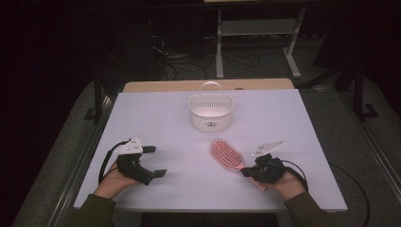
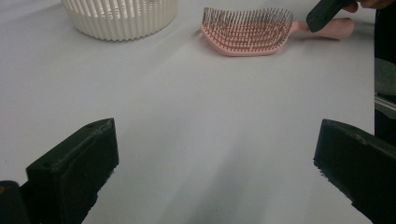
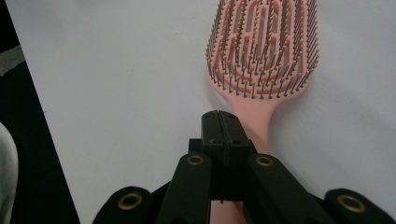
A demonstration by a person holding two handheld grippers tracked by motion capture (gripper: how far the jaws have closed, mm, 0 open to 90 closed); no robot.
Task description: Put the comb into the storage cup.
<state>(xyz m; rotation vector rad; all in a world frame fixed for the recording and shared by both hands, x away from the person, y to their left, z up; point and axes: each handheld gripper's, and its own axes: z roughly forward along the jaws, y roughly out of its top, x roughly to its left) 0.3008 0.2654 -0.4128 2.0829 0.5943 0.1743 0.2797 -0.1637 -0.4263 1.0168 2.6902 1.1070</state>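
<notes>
The high view is dim: the white table (image 1: 156,118) is evenly lit from above with a faint violet cast, while the room past its far edge sinks into near black. Shadows on the table are soft and short. The gripper views are brighter, without glare. The pink hairbrush (image 3: 264,51) is sharp there; the nearest jaws are slightly soft.

The high view looked forward and down over the whole table (image 1: 156,118). The left gripper view sat low, skimming the tabletop. The right gripper view looked closely down. All three shared the pink hairbrush (image 1: 226,154).
</notes>
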